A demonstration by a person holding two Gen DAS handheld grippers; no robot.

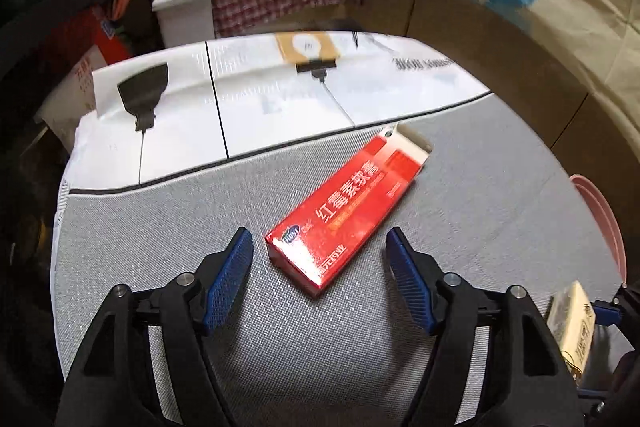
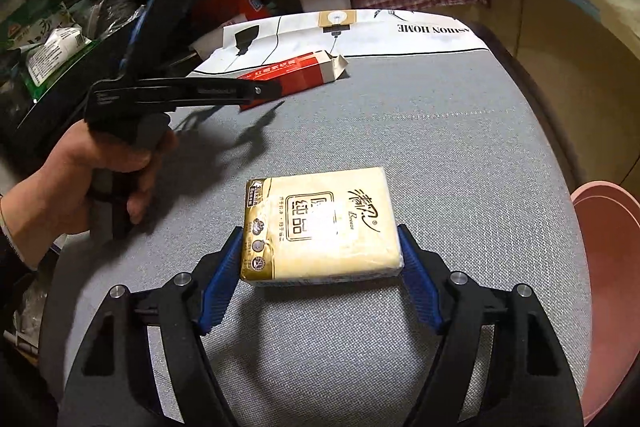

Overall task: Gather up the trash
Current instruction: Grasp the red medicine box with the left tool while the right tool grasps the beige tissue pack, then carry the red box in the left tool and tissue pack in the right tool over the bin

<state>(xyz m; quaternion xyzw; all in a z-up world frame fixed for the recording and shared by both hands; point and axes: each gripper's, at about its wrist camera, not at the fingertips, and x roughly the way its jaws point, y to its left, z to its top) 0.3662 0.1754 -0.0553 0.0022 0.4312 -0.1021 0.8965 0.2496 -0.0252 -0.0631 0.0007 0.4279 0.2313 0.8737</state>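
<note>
Collecting barely started: right tool (image 2: 320,251) clamped on tissue pack (image 2: 320,225), low over table (image 2: 440,147). Left tool (image 1: 320,251) spread apart around red box (image 1: 344,211), not gripped. Pink bin (image 2: 608,267) at table edge; nothing visibly binned.

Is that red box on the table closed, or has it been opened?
Opened. The red box lies flat on the grey table, and its far end flaps stick out, seen from the right wrist.
</note>
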